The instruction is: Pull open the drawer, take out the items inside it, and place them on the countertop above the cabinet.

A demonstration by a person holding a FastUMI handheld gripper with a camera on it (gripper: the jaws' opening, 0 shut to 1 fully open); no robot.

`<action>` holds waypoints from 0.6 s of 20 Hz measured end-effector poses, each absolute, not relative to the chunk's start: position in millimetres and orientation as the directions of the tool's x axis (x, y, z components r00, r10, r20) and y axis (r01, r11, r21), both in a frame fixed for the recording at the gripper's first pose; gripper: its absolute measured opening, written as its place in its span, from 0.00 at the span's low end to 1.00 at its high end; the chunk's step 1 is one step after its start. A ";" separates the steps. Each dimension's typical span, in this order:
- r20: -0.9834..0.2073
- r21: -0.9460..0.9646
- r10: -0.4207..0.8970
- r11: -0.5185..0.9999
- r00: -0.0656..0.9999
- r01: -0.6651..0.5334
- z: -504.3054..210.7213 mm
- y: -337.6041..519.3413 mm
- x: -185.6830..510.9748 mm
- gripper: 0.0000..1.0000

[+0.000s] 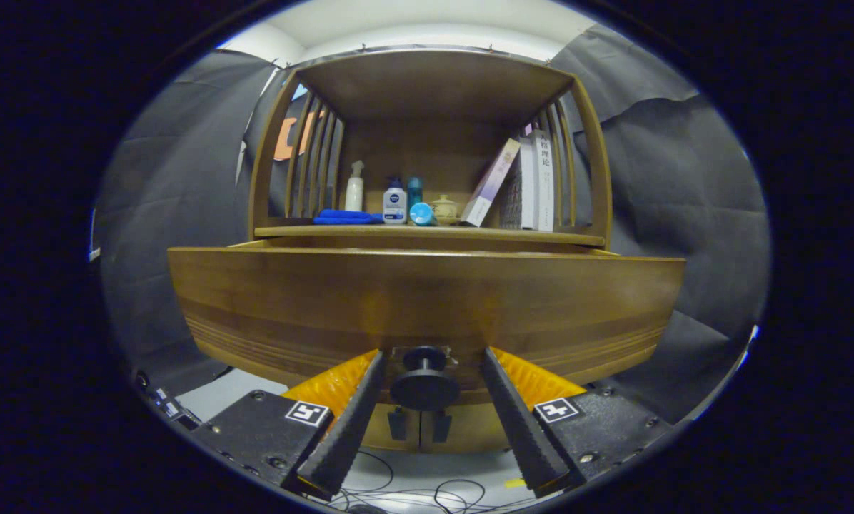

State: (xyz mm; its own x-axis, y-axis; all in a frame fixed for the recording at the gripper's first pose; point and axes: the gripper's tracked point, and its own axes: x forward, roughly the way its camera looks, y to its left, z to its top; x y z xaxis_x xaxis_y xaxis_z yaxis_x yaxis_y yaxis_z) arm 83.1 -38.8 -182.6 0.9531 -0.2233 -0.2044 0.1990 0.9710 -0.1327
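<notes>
- Wide brown wooden drawer front (pixel 427 300) standing proud of the wooden cabinet, its top edge forward of the counter (pixel 427 232) lip, so seemingly pulled part-way out; contents hidden behind the front panel.
- Round dark knob (pixel 425 385) low on the drawer front, sitting between the two fingers of the hand-held gripper (pixel 427 368), gap visible on either side of it.
- Fingers apart, straddling the knob without pressing on it; pulling like this risks slipping off the knob and leaving the drawer half open.
- Closing off-centre likely to pinch the knob's rim only, then twist loose under load.
- Pulling at an angle rather than straight back apt to jam the drawer on its runners.
- Pulling too far liable to tip the drawer out of the cabinet.
- Counter above already crowded: folded blue cloth (pixel 346 216), white spray bottle (pixel 354 187), white pump bottle with blue label (pixel 395 202), teal bottle (pixel 415 190), small cream lidded pot (pixel 444 208), leaning books (pixel 523 182).
- Little free room there; careless placing of drawer items could knock bottles over or topple the books.
</notes>
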 end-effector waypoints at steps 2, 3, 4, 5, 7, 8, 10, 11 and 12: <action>-0.229 -0.121 -0.218 0.973 0.949 0.194 -178.5 -40.1 85.0 0.89; -0.257 -0.120 -0.217 0.974 0.942 0.192 -182.5 -42.0 85.3 0.90; -0.251 -0.124 -0.216 0.974 0.944 0.190 -181.5 -42.2 85.6 0.91; -0.270 -0.128 -0.218 0.974 0.938 0.189 -184.3 -42.7 85.4 0.91; -0.276 -0.140 -0.217 0.973 0.936 0.184 -184.0 -42.1 86.0 0.90; -0.277 -0.144 -0.214 0.973 0.937 0.180 -182.7 -41.4 85.4 0.90; -0.288 -0.159 -0.212 0.972 0.934 0.172 -184.4 -41.9 85.8 0.90; -0.291 -0.164 -0.212 0.972 0.933 0.170 -183.8 -41.8 86.3 0.91; -0.295 -0.165 -0.211 0.972 0.932 0.168 -185.0 -42.2 86.6 0.90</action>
State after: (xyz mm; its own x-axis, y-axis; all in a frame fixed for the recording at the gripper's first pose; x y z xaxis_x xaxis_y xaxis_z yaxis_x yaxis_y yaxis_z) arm 86.6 -42.2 -185.0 0.9318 -0.2112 -0.2952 0.1682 0.9719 -0.1645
